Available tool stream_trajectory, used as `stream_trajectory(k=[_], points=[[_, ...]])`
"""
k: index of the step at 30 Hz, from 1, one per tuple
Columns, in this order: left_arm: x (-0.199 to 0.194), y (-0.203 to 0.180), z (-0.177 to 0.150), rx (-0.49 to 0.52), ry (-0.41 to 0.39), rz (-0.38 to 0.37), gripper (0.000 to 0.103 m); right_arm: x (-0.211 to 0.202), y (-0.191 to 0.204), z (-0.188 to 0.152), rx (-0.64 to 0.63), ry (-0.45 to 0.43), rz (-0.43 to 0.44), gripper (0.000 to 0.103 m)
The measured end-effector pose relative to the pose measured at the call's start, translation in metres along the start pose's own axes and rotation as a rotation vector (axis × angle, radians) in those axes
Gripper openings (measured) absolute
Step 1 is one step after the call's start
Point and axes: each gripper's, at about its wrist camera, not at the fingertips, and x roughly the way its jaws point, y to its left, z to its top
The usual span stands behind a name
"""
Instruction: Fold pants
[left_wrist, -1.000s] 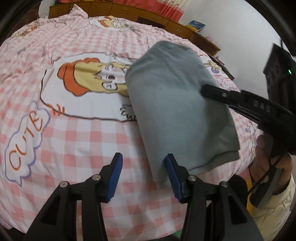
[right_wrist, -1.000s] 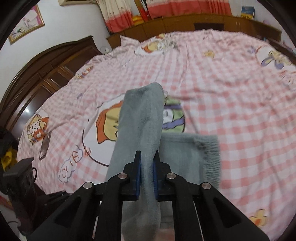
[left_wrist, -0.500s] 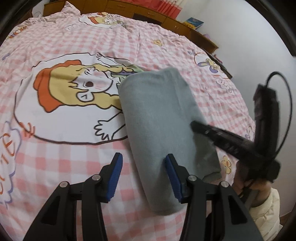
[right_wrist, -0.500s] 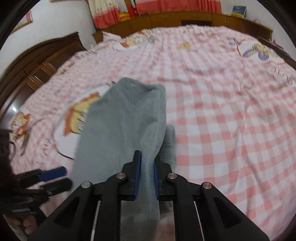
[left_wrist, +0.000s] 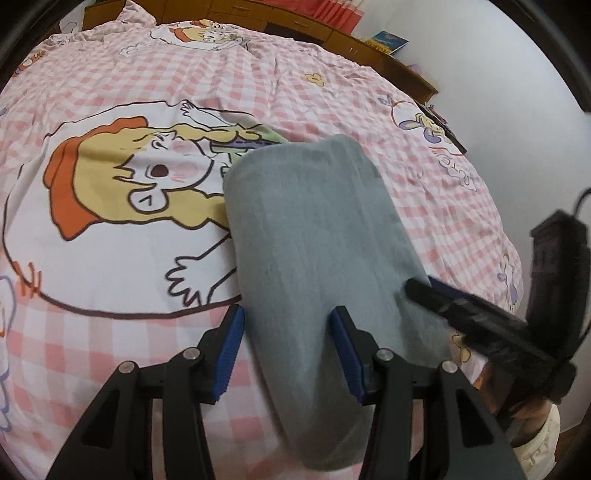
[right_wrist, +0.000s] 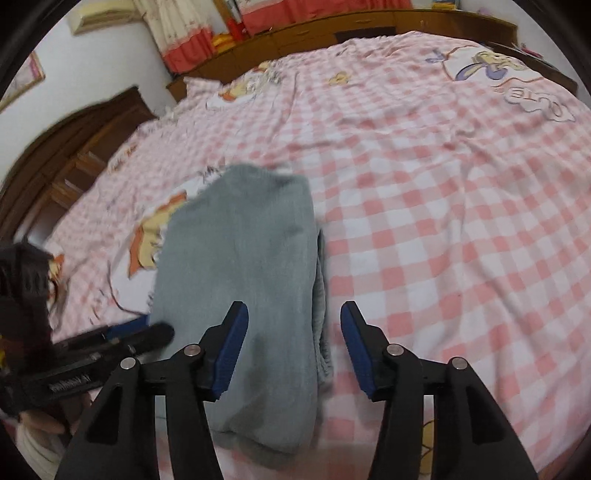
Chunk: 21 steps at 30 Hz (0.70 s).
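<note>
Lying folded, pants (right_wrist: 251, 280) sit between the opening right tongs (right_wrist: 293, 347).

A home bedroom: a wide bed under a pink-and-white checked cartoon-print cotton sheet (right_wrist: 443, 221), a dark carved wooden headboard (right_wrist: 74, 147), a low brown wooden cabinet run (right_wrist: 332, 29) along the white wall, red-trimmed fabric curtains (right_wrist: 184, 40), and a framed picture (right_wrist: 22, 81).

Both tongs point steeply downward. The left tongs (left_wrist: 286, 345) hold their blue pads apart, gripping nothing. The right tongs (right_wrist: 293, 345) are opening, pads clear of contact.
</note>
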Motion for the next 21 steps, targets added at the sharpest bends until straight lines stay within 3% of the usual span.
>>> stream_trajectory(k=[2,6,10,14,21], points=[[0.005,-0.003,0.0,0.016,0.001,0.011,0.052,0.019,-0.001,-0.003,-0.01,0.048,-0.039,0.053],[0.011,-0.005,0.001,0.02,0.001,0.021,0.052,0.034,-0.005,-0.011,0.075,0.057,0.048,0.05],[0.005,-0.007,-0.001,0.043,-0.026,0.012,0.036,0.024,0.011,-0.016,0.003,0.003,-0.007,0.035],[-0.003,-0.011,-0.002,0.056,-0.052,0.003,0.026,0.018,0.011,-0.018,0.033,-0.026,-0.009,0.027],[-0.04,-0.012,0.002,0.114,-0.133,0.033,0.023,-0.003,0.022,-0.016,0.047,-0.087,0.041,0.022]])
